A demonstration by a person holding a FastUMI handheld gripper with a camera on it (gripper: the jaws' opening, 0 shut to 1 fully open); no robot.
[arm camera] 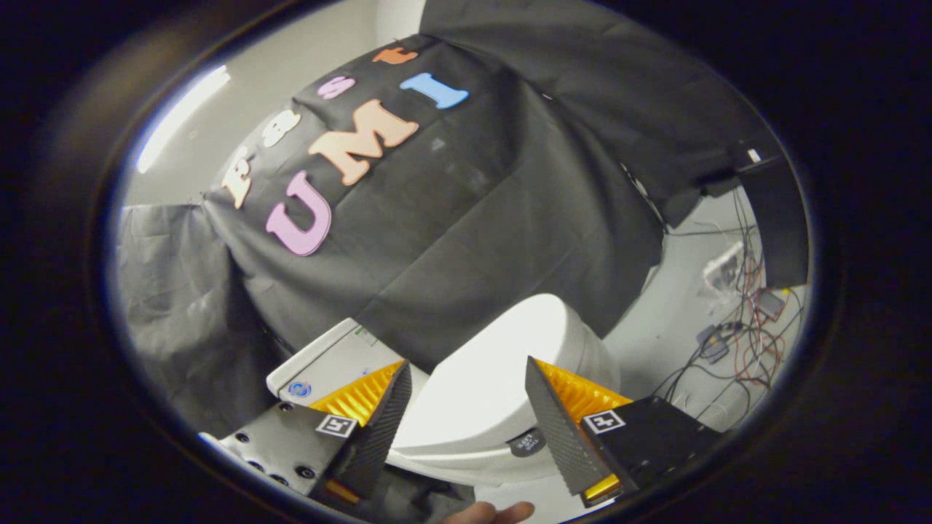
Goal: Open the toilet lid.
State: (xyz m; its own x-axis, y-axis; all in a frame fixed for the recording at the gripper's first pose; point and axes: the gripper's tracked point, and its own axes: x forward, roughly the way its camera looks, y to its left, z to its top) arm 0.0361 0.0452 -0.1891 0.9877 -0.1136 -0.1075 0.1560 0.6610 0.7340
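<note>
The gripper (466, 378) has its fingers spread wide and released, gripping nothing; the gap between them frames the toilet lid (484, 364), which suggests the person is lining the tool up on the lid before going in. The lid is down, lying flat on the seat (466, 462), so the opening is not yet begun. Both fingers appear to be held above and short of the lid rather than touching it, though the fisheye makes the exact gap hard to judge.

A fingertip of a hand (491, 512) shows just below the fingers, near the front of the toilet; what it is doing I cannot tell.

Just past the left finger sits a white control panel (328, 360) at the side of the seat. To lift the lid, the fingers will likely need to drop to its front edge, where a lip can be caught.

Beyond the toilet hangs the black cloth wall (466, 218), and to the right a tangle of cables (743, 327) lies on the floor, well apart from the work.
</note>
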